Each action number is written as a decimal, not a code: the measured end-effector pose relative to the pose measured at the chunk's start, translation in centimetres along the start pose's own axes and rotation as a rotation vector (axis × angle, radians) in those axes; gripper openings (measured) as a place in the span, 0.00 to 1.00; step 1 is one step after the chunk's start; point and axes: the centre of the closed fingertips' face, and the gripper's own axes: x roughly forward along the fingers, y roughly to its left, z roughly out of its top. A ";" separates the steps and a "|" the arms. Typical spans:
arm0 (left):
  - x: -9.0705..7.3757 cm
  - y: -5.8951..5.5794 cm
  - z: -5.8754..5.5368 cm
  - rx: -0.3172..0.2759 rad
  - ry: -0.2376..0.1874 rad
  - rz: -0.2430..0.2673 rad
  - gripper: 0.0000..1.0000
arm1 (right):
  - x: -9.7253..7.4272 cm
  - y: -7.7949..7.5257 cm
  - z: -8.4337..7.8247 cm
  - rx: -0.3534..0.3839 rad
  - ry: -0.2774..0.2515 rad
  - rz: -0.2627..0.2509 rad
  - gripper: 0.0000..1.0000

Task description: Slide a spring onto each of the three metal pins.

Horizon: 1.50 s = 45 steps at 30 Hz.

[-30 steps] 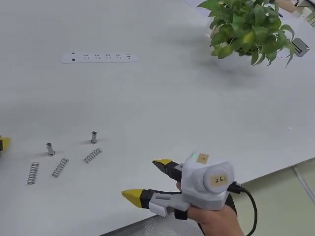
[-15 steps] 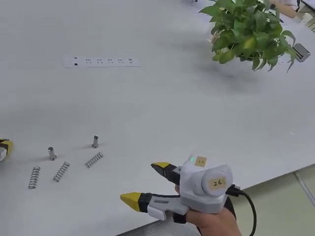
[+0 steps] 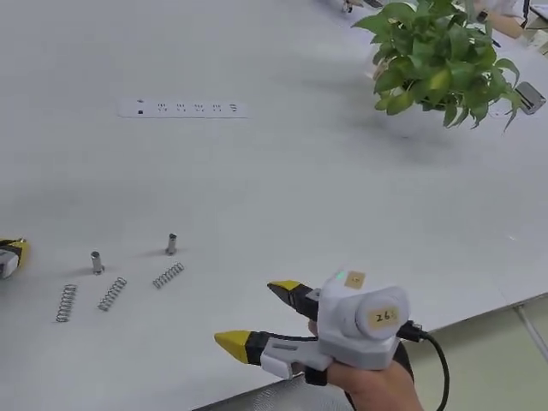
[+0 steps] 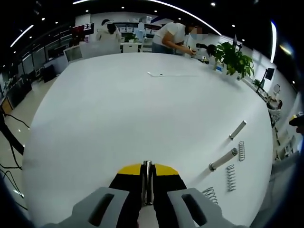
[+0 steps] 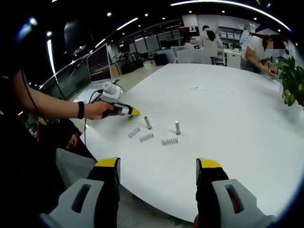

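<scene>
- Left yellow-tipped gripper (image 4: 147, 167) pinches a silver metal pin (image 4: 147, 187).
- Right yellow-tipped gripper (image 3: 253, 314): fingers spread, over the white table (image 3: 300, 188) at its near edge.
- Three coiled wire springs (image 3: 113, 293) lie beside two standing pins (image 3: 97, 261).

Your head turns a little, so everything in the head view slides slightly to the right; that is the camera moving, not the things on the table. Your left gripper (image 3: 12, 250) comes a bit further in from the left edge of that view. More of its yellow tip shows now, with a piece of white body under it, and it sits slightly nearer the closest standing pin (image 3: 97, 261).
</scene>
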 end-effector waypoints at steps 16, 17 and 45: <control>-2.6 -0.1 0.6 0.005 -0.056 0.015 0.00 | 0.3 0.7 0.1 -0.011 -0.015 0.017 0.63; -2.8 -0.1 0.6 0.005 -0.056 0.014 0.00 | 0.2 0.7 0.1 -0.010 -0.016 0.016 0.63; -4.2 -1.5 -0.6 0.056 -0.043 -0.003 0.00 | -0.2 1.0 -0.4 -0.005 -0.028 0.013 0.63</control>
